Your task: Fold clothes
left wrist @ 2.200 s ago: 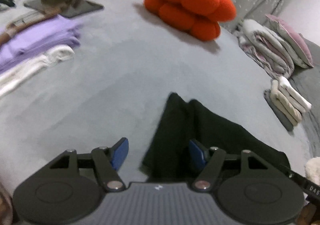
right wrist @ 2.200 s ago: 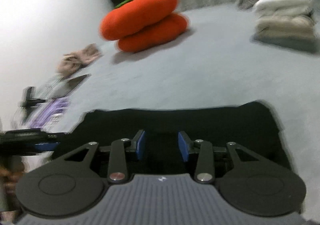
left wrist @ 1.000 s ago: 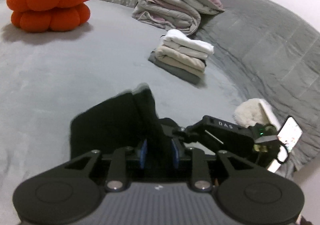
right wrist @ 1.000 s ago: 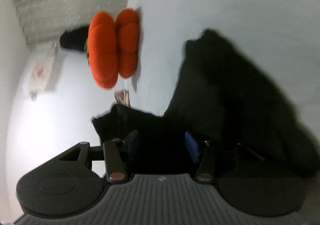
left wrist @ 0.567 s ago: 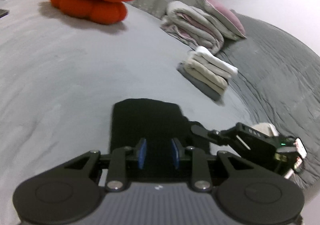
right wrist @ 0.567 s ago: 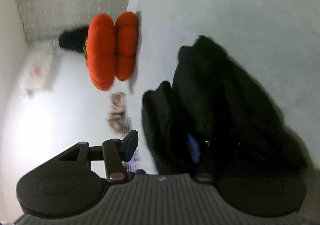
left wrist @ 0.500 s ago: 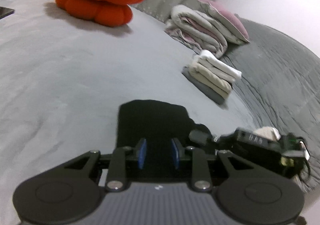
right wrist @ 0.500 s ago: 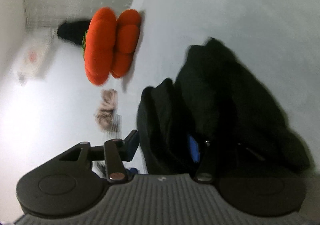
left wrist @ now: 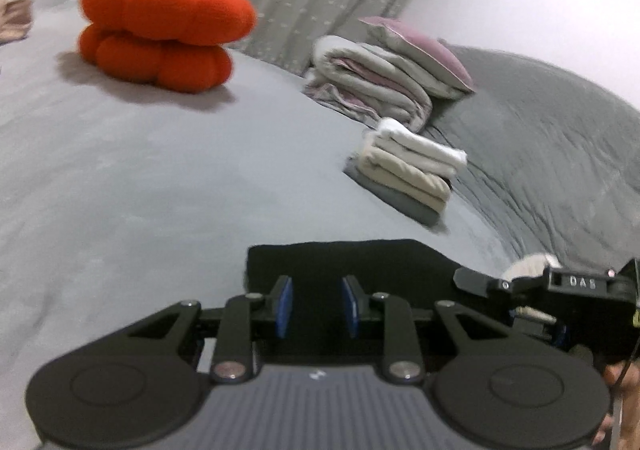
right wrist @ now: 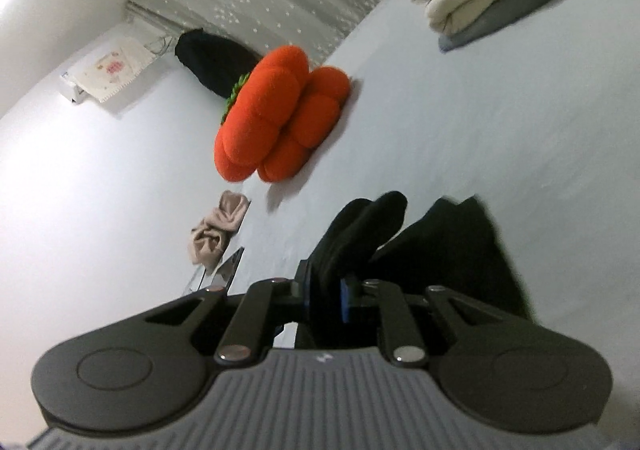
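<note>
Black garment lower centre, part-folded. Right gripper jaws just closing, pinching fabric fold; left gripper jaws narrowly apart, grip unclear. Final folds, stacking on folded pile remain.

"DAS" on the right tool

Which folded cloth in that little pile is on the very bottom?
The grey cloth lies at the bottom of the small stack; the cream and white ones sit on top of it.
</note>
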